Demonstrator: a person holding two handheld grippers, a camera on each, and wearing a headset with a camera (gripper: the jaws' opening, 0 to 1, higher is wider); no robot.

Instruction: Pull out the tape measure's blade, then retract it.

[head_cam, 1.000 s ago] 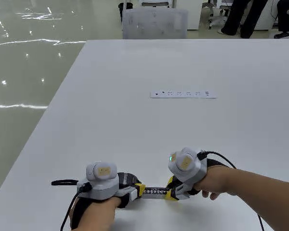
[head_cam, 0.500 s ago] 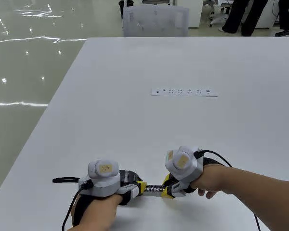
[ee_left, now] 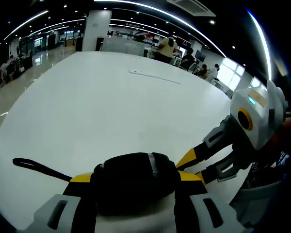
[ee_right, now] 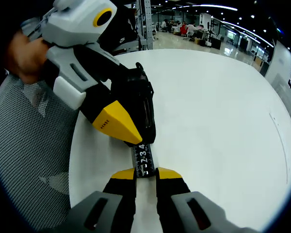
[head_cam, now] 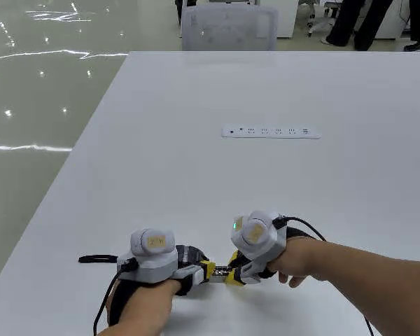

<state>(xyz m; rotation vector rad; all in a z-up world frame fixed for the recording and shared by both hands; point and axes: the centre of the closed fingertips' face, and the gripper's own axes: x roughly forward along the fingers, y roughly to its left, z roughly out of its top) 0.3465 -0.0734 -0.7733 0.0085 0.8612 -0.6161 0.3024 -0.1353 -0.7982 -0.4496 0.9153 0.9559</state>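
The tape measure (ee_left: 136, 182), a rounded black case with yellow trim, is clamped between the fingers of the left gripper (head_cam: 204, 269), low over the table (head_cam: 196, 161). Its blade (ee_right: 143, 156) exits the case mouth and runs straight to the right gripper (ee_right: 145, 173), whose yellow-tipped fingers are closed on the blade's end. The exposed length is short. Its long axis lies in line from one set of fingertips to the other. The blade is a narrow pale strip with black printed numerals.

A black strap (ee_left: 39, 167) trails from the case on the side away from the right fingers.

The tabletop is white, smooth and flat. Beyond both sets of fingers it lies open up to a white power strip (head_cam: 271, 131), well apart. In the right gripper view the table edge passes just behind the left fingers.
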